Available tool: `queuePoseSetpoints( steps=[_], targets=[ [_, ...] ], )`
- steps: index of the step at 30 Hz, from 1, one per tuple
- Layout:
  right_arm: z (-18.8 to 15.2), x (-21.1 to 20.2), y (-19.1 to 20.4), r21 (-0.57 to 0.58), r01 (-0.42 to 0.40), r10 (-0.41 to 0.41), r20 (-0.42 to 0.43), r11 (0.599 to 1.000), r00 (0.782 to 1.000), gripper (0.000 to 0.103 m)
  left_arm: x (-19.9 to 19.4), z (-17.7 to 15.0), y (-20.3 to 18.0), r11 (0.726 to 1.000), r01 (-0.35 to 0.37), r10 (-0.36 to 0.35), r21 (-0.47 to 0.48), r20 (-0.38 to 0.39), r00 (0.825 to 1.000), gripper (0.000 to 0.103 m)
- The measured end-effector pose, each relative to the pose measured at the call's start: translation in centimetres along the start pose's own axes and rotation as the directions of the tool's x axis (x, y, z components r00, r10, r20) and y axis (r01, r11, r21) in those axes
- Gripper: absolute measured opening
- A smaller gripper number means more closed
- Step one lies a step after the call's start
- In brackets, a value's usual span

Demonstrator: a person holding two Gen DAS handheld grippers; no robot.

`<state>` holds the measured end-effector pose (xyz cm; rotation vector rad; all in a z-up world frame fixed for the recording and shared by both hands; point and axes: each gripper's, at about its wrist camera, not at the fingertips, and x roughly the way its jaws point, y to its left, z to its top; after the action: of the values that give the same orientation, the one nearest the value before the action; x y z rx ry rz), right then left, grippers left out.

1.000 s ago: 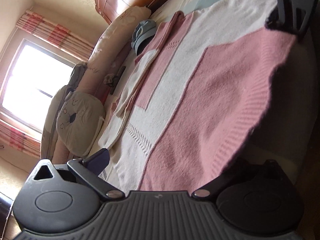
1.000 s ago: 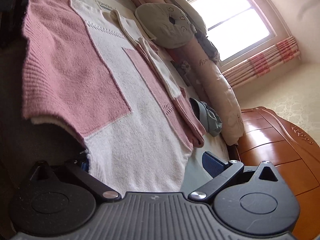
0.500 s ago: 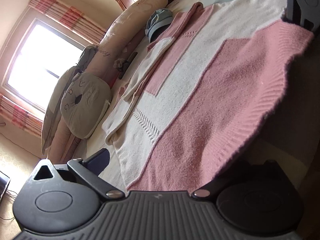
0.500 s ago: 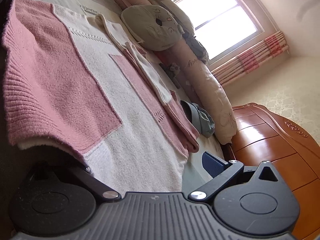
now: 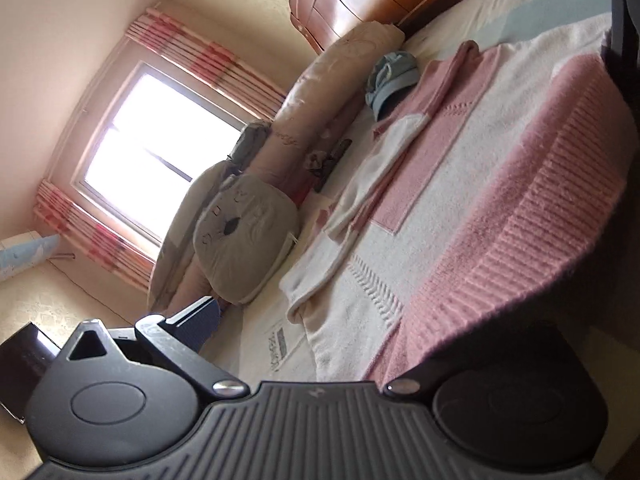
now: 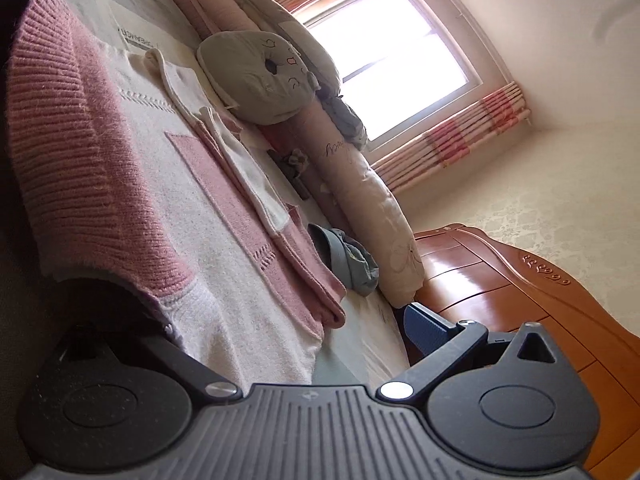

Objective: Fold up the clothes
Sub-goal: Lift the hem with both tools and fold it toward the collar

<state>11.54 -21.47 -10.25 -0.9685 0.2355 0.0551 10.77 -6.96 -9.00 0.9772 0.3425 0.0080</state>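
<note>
One dark screen (image 5: 24, 354), left view only; sweater (image 6: 132, 184) in both.

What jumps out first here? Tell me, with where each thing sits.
The pink and cream knitted sweater dominates, spread over the bed with its ribbed pink hem lifted toward the cameras. Behind it, a grey cat-face cushion leans against a long pink bolster under the bright window. A blue cap lies by the sweater's far end, near the wooden headboard.
</note>
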Motion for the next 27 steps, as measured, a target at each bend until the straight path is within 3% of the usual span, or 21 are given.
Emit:
queuePoseSetpoints(
  steps=[5, 15, 27],
  targets=[
    [0.1, 0.1, -0.6, 0.005, -0.032, 0.032, -0.016, 0.999, 0.999, 0.103, 1.4, -0.4, 0.3, 0.997, 0.081, -0.081, -0.003, -0.075, 0.994, 0.103],
    [1.7, 1.6, -3.1, -0.008, -0.01, 0.01, 0.013, 1.0, 1.0, 0.103, 2.4, 1.3, 3.5, 1.0, 0.016, -0.016, 0.0, -0.006, 1.0, 0.103],
    [3.7, 8.2, -4.6, -0.048, -0.002, 0.002, -0.001, 0.999, 1.0, 0.103, 9.2, 3.6, 5.3, 0.999, 0.012, -0.012, 0.035, 0.021, 1.0, 0.103]
  ],
)
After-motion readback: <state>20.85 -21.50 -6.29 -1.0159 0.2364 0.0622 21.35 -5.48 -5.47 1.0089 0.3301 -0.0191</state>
